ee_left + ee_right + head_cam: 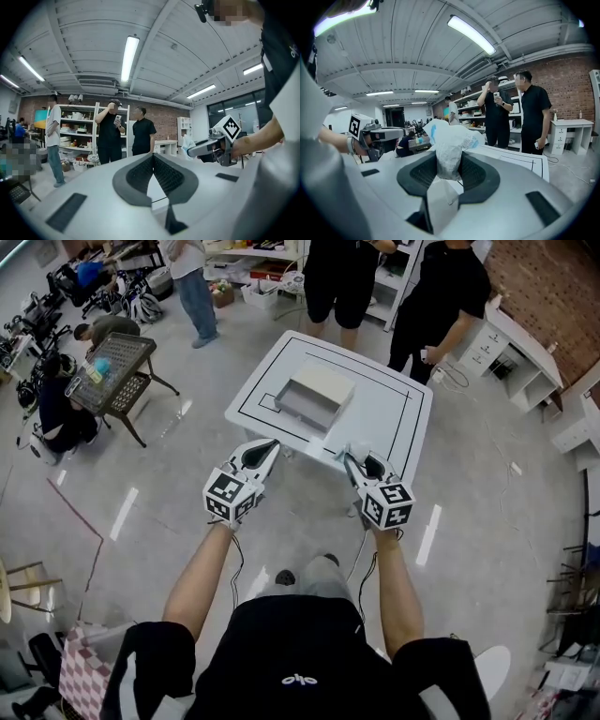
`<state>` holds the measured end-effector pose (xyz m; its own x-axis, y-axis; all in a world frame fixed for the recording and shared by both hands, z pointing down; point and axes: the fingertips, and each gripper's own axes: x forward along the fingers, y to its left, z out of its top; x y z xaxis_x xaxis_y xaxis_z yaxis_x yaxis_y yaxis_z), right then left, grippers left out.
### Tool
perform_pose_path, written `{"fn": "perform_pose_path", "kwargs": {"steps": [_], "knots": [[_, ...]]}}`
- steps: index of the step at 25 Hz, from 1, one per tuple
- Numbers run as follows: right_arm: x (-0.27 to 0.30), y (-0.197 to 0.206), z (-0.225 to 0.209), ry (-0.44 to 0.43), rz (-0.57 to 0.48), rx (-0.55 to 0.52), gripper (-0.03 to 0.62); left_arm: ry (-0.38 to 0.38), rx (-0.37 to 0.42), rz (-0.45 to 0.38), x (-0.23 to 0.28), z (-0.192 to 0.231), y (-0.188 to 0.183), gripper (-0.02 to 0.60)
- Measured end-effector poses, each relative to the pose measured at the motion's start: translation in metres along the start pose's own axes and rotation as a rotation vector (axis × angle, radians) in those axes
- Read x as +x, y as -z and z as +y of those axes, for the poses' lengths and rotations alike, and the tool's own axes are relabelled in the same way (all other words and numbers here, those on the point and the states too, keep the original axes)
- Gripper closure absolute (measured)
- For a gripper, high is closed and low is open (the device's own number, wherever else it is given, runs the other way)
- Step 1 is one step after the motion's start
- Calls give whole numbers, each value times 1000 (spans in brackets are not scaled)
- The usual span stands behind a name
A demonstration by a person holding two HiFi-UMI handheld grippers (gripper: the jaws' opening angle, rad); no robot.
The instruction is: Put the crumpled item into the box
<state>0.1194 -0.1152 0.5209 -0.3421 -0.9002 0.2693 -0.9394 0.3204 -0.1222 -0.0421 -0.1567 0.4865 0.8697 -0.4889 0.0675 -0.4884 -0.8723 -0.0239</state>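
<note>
Centrally in the head view, the box [314, 395] is seen on the table [398, 427], up-left of the right tool [349, 456]. In the left gripper view, the left tool [153, 158] is closed on nothing. In the right gripper view, the crumpled item [449, 140] is pinched upright mid-frame.

On the table [394, 418] sits the box [316, 395], beyond the right hand-held gripper [350, 457], whose jaws enclose the crumpled item [449, 140].
</note>
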Motion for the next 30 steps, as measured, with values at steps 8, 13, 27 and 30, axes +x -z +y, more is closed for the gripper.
{"fn": "perform_pose_path", "kwargs": {"steps": [8, 13, 27, 30], "knots": [[88, -11, -42, -29, 18, -7, 459, -19, -4, -1, 52, 64, 12, 575], [154, -25, -73, -58, 41, -20, 459, -37, -12, 4, 95, 115, 16, 575], [282, -12, -128, -144, 180, 0, 459, -64, -77, 66, 188, 201, 48, 575], [303, 3, -129, -166, 231, -2, 459, -67, -89, 77, 199, 213, 58, 575]]}}
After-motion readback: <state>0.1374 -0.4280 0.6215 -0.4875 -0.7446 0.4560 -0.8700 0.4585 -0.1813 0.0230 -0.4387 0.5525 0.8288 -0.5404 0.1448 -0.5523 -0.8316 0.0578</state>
